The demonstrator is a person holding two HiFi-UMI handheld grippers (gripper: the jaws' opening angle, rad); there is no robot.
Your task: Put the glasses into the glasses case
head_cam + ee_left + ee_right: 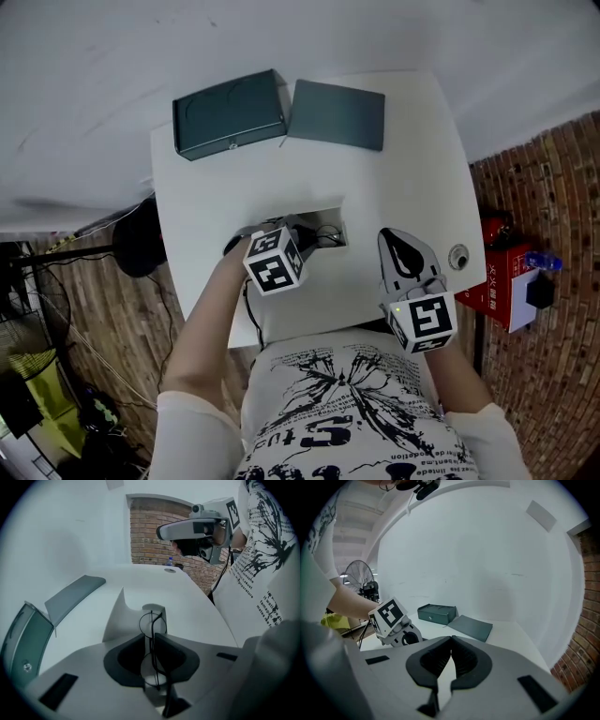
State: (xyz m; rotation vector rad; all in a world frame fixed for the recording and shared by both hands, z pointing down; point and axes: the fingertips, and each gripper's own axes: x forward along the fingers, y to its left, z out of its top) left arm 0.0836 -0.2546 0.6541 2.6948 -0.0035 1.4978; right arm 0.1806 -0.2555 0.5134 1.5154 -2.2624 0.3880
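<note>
Near middle of table [403, 141]: left tool [152, 639], jaws closed on a thin wire pair of glasses [152, 623]. The pair is folded. One lens sits in the hollow between the jaws and the other sticks out past the tips, so the long axis runs along the jaws, toward the right of the scene.

Near right: right tool [451, 641], jaws together at the tips, nothing between them, pointing to the far side.

Far left of table: glasses case [230, 114], dark green, long axis left to right. Its flat flap [337, 114] lies open just to its right.

Relation for the coming move: the case lies on the far side of the left tool, well apart from it and off to one side of where the jaws point. The left tool is nearer to it than the right. The glasses would probably need carrying to the far side and turning to lie along the case.
</note>
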